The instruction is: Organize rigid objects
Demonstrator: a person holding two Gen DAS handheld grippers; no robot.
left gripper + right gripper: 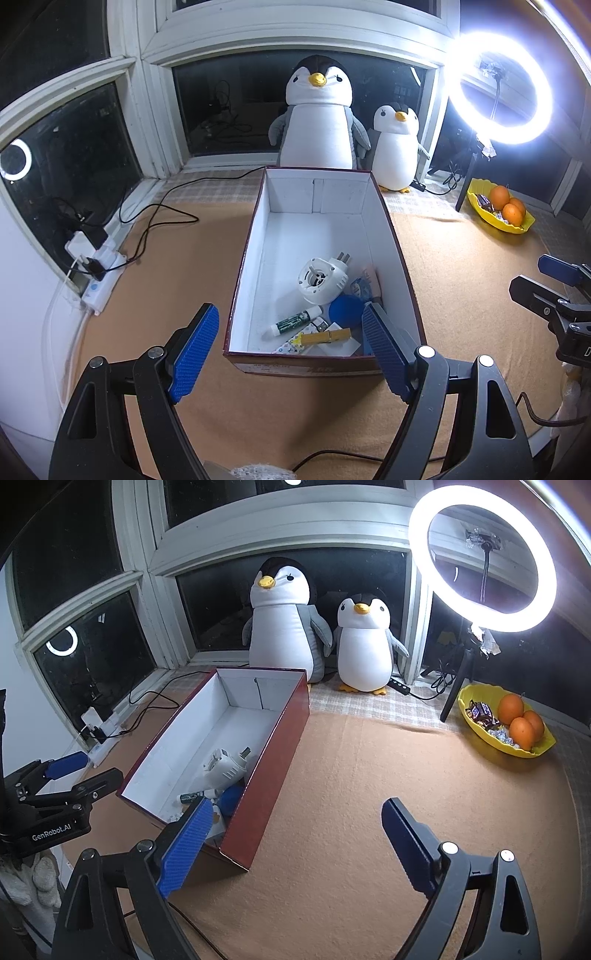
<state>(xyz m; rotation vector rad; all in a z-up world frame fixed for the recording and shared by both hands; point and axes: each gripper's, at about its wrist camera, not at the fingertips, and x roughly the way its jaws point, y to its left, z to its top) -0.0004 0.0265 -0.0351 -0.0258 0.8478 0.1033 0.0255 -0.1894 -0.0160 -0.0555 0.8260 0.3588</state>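
Left gripper (pixel 288 350): jaws wide apart, nothing between the blue pads; hovers at the near end of the box, angled down toward its contents. One pad overlaps the box's near right corner in view.

Right gripper (pixel 295 838): jaws wide, empty; held over bare orange mat (pixel 351 794) to the right of the box, apart from it.

Box (pixel 402 258): open cardboard, dark red outside, white inside, long axis running away toward the window. All small items lie bunched in the near right end; far half bare.

Contents, near end:
- white plug-in device (pixel 319 278), round, rigid, prongs pointing to the far end;
- glue stick (pixel 293 322), white with green label, lying flat;
- blue round lid or disc (pixel 345 310), partly behind the gripper pad;
- yellow clothespin (pixel 327 336), lying on printed cards or packets, which are possibly paper; the view is too cluttered to say.

Step in hand, judged: the mat shows no loose item left, so collection appears nearly or fully done. Should tidying inside follow, a descent clear of the box wall suits best, taking one piece at a time; the plug-in device offers the firmest hold across its body.

Surroundings: two plush penguins (pixel 317 110), ring light (pixel 498 86), yellow fruit dish (pixel 476 192), power strip (pixel 101 277).
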